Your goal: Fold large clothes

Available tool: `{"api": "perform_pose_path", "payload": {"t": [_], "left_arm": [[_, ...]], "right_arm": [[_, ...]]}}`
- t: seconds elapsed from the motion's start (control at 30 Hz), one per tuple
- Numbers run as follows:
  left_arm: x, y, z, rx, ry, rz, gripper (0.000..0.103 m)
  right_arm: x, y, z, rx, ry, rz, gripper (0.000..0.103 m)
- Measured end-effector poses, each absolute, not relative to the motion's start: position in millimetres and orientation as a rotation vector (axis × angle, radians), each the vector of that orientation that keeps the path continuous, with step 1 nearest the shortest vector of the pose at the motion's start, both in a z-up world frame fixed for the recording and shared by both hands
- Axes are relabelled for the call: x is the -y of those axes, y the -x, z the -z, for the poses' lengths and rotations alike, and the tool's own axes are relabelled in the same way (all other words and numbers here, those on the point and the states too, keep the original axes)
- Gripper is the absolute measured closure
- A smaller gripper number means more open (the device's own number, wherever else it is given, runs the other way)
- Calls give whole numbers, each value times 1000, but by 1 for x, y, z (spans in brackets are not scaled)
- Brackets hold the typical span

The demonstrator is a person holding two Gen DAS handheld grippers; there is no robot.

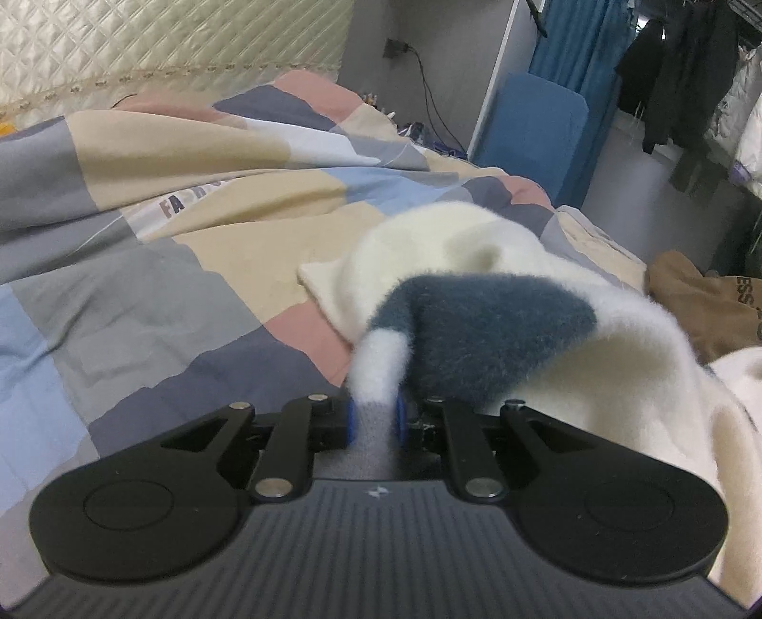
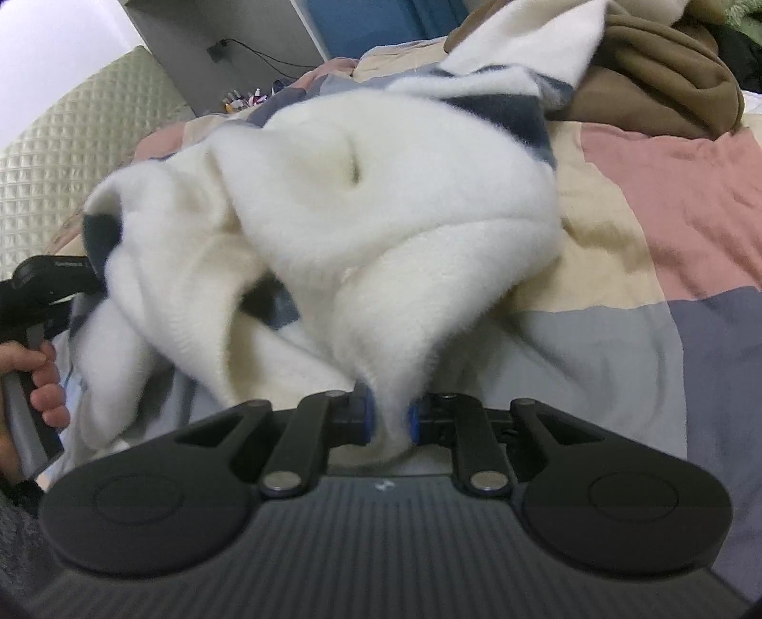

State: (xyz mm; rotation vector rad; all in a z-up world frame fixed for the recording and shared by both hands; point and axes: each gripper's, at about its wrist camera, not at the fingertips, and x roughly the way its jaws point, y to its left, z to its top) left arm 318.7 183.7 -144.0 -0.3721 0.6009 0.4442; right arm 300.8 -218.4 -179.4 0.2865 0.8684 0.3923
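A fluffy white fleece garment [image 1: 457, 238] with dark blue patches is bunched over the patchwork bed. In the left wrist view my left gripper [image 1: 376, 419] is shut on a white and grey strip of it, the blue pads pressing both sides. In the right wrist view the same fleece garment [image 2: 371, 190] drapes in a heap, and my right gripper [image 2: 390, 419] is shut on a white fold of it. The left gripper's body [image 2: 47, 276] and the hand [image 2: 43, 381] holding it show at the left edge, half hidden by fleece.
The patchwork duvet [image 1: 143, 295] covers the bed, with a quilted headboard [image 1: 166, 43] behind. A brown garment [image 2: 657, 81] lies beyond the fleece. A blue chair [image 1: 528, 138] and dark hanging clothes [image 1: 686, 85] stand past the bed's far edge.
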Motion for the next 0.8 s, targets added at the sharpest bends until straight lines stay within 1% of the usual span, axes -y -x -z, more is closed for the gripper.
{"api": "perform_pose_path", "payload": {"t": [0.07, 0.1, 0.13, 0.17, 0.2, 0.23, 0.27, 0.33, 0.4, 0.53, 0.63, 0.8], "left_arm": [[-182, -316, 138, -607, 383, -447, 74], [-185, -315, 136, -602, 381, -446, 59], [-182, -314, 133, -597, 368, -449, 42], [-178, -310, 129, -589, 350, -454, 38], [-174, -306, 124, -582, 339, -451, 35], [-171, -301, 120, -574, 338, -436, 35], [-168, -296, 115, -564, 349, -413, 35], [-162, -286, 107, -543, 374, -360, 30], [-149, -273, 97, -515, 364, -318, 27], [-121, -261, 87, -466, 380, -195, 26], [-103, -266, 91, -453, 418, -74, 26], [-82, -282, 115, -501, 456, 48, 26]], "right_arm": [[219, -295, 174, -867, -294, -392, 78], [219, -287, 172, -870, -294, -393, 71], [219, -277, 169, -872, -295, -392, 61], [220, -274, 166, -871, -297, -390, 54], [222, -271, 162, -865, -301, -384, 45], [225, -268, 158, -850, -305, -383, 43], [228, -264, 151, -828, -308, -383, 43], [234, -259, 140, -791, -317, -377, 43], [239, -255, 126, -736, -302, -354, 43], [238, -251, 108, -609, -217, -356, 40], [231, -255, 105, -558, -193, -419, 40], [204, -277, 114, -516, -112, -497, 42]]}}
